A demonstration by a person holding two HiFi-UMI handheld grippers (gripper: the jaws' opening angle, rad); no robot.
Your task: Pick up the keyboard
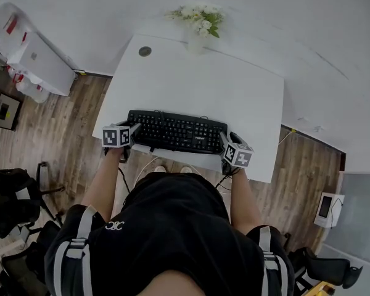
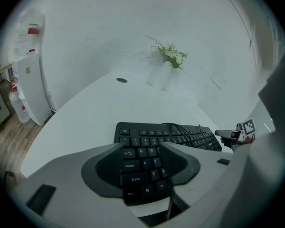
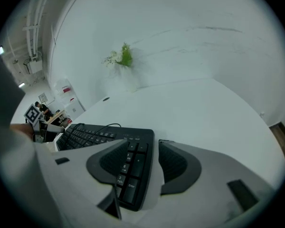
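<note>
Seeing the keyboard [image 1: 176, 131] lying flat along the 6 o'clock edge of the table [image 1: 246, 91]. Straddling its 9 o'clock end with the left gripper [image 2: 141, 148], jaws standing wide with the Shift and Ctrl keys between them and pads not pressing; straddling the 3 o'clock end with the right gripper [image 3: 143, 144], jaws likewise standing wide around the number pad. Further out, finding flowers [image 1: 200, 18] standing at the table's 12 o'clock and a round grommet [image 1: 145, 51] sitting near 11 o'clock.
</note>
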